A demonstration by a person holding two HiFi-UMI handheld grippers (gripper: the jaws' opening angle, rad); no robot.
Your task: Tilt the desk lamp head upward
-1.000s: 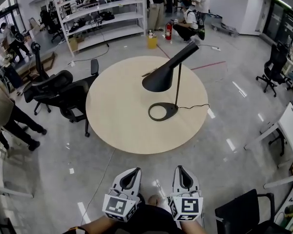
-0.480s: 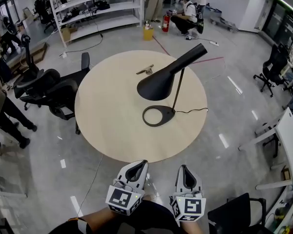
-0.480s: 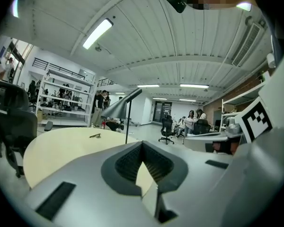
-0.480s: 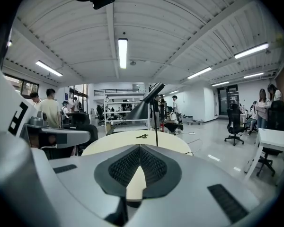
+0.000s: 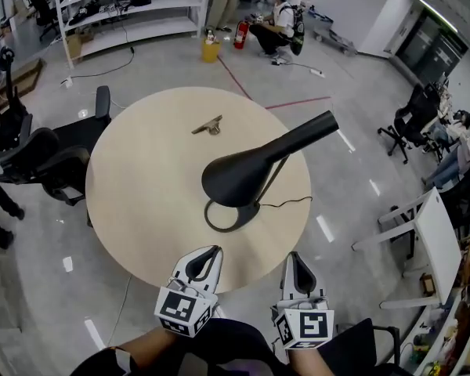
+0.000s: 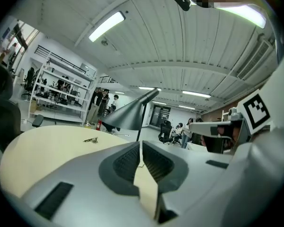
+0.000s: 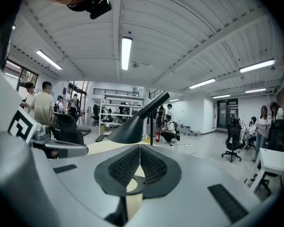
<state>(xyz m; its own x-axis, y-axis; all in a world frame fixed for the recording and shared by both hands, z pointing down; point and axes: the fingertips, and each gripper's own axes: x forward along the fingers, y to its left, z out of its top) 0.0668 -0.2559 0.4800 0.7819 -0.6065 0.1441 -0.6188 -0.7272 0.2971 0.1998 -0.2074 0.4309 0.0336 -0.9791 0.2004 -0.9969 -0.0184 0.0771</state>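
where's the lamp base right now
In the head view the lamp base sits on the round table, right of centre toward the near edge, partly under the black shade.

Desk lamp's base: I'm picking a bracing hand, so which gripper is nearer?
Left. The left gripper sits just short of the lamp base; the right gripper is farther off, rightward.

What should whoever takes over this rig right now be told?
Left tool: shut, empty. Right tool: shut, empty. Both are at the near side of the round table, short of the desk lamp. The lamp stands on the table with the lamp head tipped down over its ring base. A small object lies farther back. Done: nothing yet. Left: reach the lamp head and tilt it upward.
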